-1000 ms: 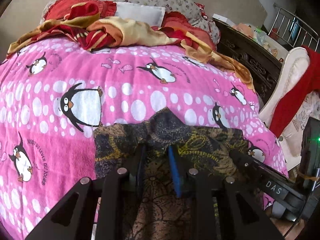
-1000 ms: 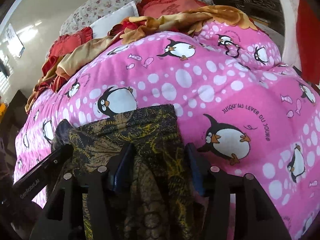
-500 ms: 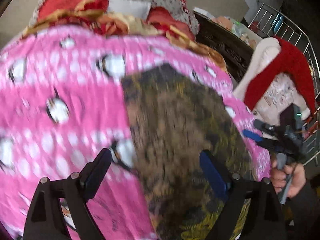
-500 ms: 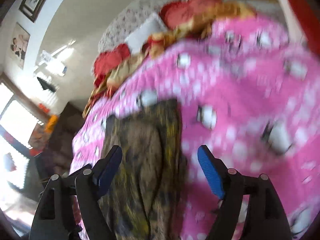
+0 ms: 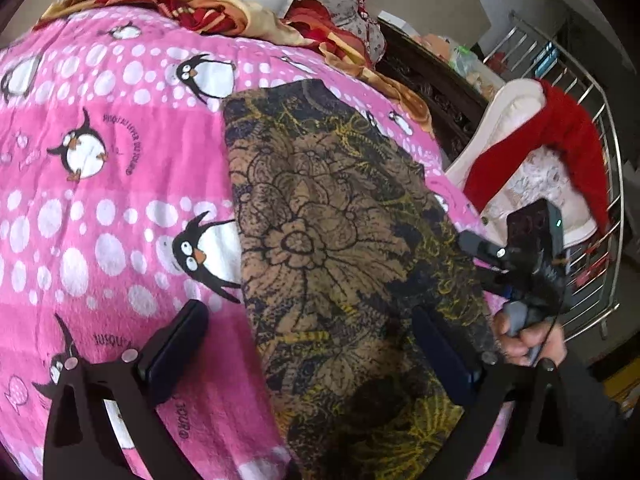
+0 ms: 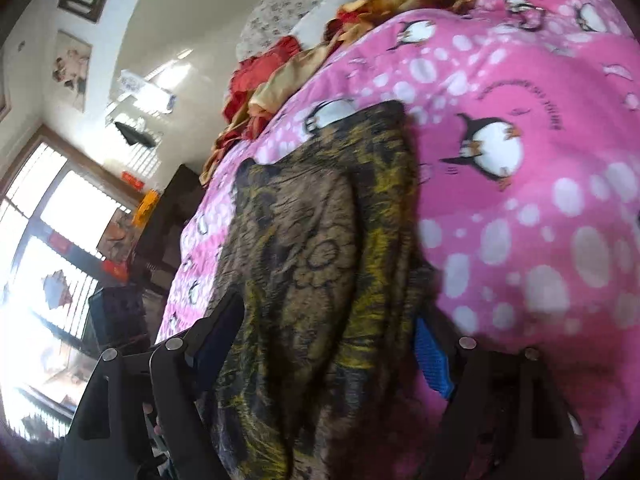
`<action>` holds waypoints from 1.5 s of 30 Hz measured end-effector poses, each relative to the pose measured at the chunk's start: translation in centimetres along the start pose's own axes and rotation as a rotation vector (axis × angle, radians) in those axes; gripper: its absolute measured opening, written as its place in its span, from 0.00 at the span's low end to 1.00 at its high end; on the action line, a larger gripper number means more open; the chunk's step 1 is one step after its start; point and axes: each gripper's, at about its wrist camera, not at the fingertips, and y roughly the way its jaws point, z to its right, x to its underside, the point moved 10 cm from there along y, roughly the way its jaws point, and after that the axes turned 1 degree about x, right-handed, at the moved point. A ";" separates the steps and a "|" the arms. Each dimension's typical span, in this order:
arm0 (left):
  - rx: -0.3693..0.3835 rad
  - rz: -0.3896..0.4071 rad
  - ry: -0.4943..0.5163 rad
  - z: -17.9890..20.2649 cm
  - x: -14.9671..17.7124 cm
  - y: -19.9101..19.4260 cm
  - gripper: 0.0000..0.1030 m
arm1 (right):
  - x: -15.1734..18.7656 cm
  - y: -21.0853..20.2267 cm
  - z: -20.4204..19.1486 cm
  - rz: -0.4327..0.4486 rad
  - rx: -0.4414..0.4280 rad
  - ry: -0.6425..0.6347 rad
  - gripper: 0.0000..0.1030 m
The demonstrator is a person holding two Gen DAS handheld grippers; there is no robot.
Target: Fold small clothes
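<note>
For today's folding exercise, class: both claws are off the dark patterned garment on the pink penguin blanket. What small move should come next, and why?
Probably bring the left claw, whose jaws are opening, down onto the near edge of the patterned garment and pinch it. The garment lies spread lengthwise on the penguin blanket, ungripped, and that claw straddles its near left edge, so grasping there could start the next fold.

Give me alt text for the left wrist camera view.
A dark floral garment lies flat on a pink penguin blanket, beneath the left gripper, whose jaws are opening. A hand holds the right gripper beside it.
</note>
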 end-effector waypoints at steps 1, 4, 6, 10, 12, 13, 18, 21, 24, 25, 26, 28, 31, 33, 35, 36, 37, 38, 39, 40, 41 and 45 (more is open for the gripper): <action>0.011 0.001 -0.011 -0.1 0.1 0.0 1.00 | -0.1 0.0 -0.1 0.010 0.009 -0.022 0.70; -0.001 -0.006 -0.014 -0.3 -0.1 0.2 1.00 | -1.0 -0.1 1.6 0.060 0.033 0.027 0.45; -0.016 -0.010 -0.015 -0.3 -0.2 0.3 1.00 | -1.3 0.1 1.5 0.067 0.025 0.030 0.44; -0.019 -0.014 0.013 -0.1 0.1 0.3 1.00 | 0.4 -0.7 1.1 -0.015 -0.015 0.018 0.44; -0.011 -0.010 0.023 0.1 -0.2 0.7 1.00 | 1.1 -1.1 1.5 -0.021 -0.053 0.035 0.43; -0.003 -0.009 0.023 0.2 -0.3 0.9 1.00 | 1.1 -1.0 1.6 -0.016 -0.057 0.025 0.43; 0.104 -0.017 -0.027 1.1 -0.9 0.9 0.92 | -1.1 0.4 1.1 0.039 -0.068 0.005 0.43; 0.125 -0.058 0.027 1.9 0.0 1.0 0.89 | -0.6 0.7 0.4 0.017 -0.053 -0.055 0.43; 0.137 -0.051 0.030 1.5 -0.4 1.7 0.88 | 0.4 0.2 0.5 0.005 -0.093 -0.065 0.40; 0.156 -0.040 -0.010 1.2 -1.1 1.8 0.88 | 0.2 0.3 0.8 0.006 -0.096 -0.044 0.37; 0.172 -0.033 -0.046 1.0 -1.4 1.8 0.88 | 0.1 0.4 1.0 0.011 -0.094 -0.029 0.36; 0.203 -0.031 -0.095 1.1 -1.6 1.7 0.86 | 0.1 0.5 1.0 0.024 -0.082 -0.029 0.36; 0.242 -0.049 -0.088 1.9 -0.8 1.4 0.79 | 0.2 0.4 1.1 0.033 -0.078 -0.026 0.36; 0.219 -0.029 -0.095 1.1 -1.1 1.2 0.54 | 0.2 0.5 1.1 0.030 -0.076 -0.025 0.36; 0.218 -0.006 -0.211 -1.3 -1.5 1.1 0.33 | 0.2 0.6 1.1 0.035 -0.073 -0.021 0.36; 0.231 0.007 -0.253 -1.9 -1.5 1.2 0.30 | 0.2 0.5 1.1 0.040 -0.068 -0.021 0.37; 0.229 0.015 -0.275 -2.2 -1.2 1.4 0.29 | 0.2 0.6 1.0 0.045 -0.060 -0.026 0.37; 0.216 0.015 -0.265 -2.0 -1.1 1.6 0.28 | 0.2 0.6 1.0 0.048 -0.048 -0.030 0.38; 0.192 0.015 -0.240 -1.7 -1.1 1.6 0.28 | 0.2 0.6 0.9 0.047 -0.037 -0.035 0.38; 0.171 0.012 -0.227 -1.4 -1.2 1.7 0.29 | 0.2 0.8 0.8 0.042 -0.022 -0.043 0.38; 0.165 0.009 -0.237 -1.3 -1.2 1.9 0.29 | 0.1 0.9 0.6 0.030 -0.004 -0.055 0.38; 0.133 0.010 -0.248 -1.3 -1.4 2.0 0.34 | -0.9 1.7 0.2 0.023 0.059 -0.046 0.38</action>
